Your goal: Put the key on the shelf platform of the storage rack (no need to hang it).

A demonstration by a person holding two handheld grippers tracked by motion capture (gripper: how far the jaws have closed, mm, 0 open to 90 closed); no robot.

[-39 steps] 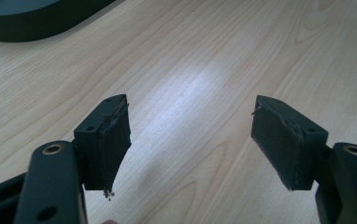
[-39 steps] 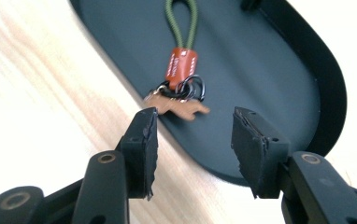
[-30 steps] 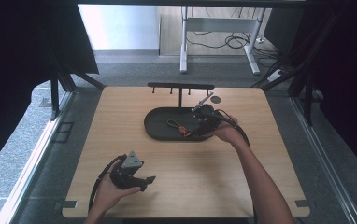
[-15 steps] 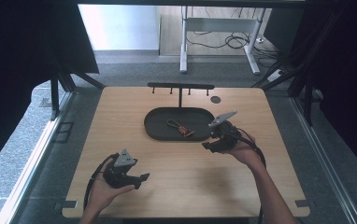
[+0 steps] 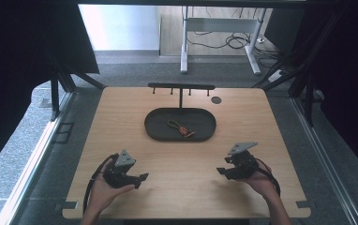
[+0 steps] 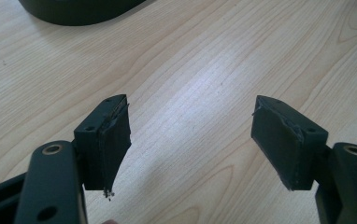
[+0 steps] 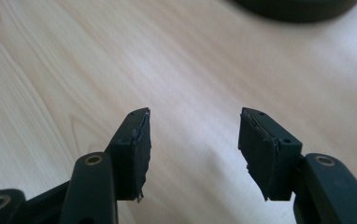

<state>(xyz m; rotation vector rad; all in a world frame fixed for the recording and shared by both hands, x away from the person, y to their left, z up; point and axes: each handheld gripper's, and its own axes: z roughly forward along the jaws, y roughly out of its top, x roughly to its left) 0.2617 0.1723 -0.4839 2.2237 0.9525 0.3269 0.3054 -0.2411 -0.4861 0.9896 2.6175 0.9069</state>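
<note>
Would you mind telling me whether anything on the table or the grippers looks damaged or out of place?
The pads of the left gripper look frayed, with ragged edges and crumbs at one lower corner; the right gripper shows similar wear. Otherwise nothing stands out: the small keyring-like item lies inside the dark tray, nothing spilled.

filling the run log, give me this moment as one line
left gripper: open, empty | right gripper: open, empty | keyring: in tray | both near table front
</note>
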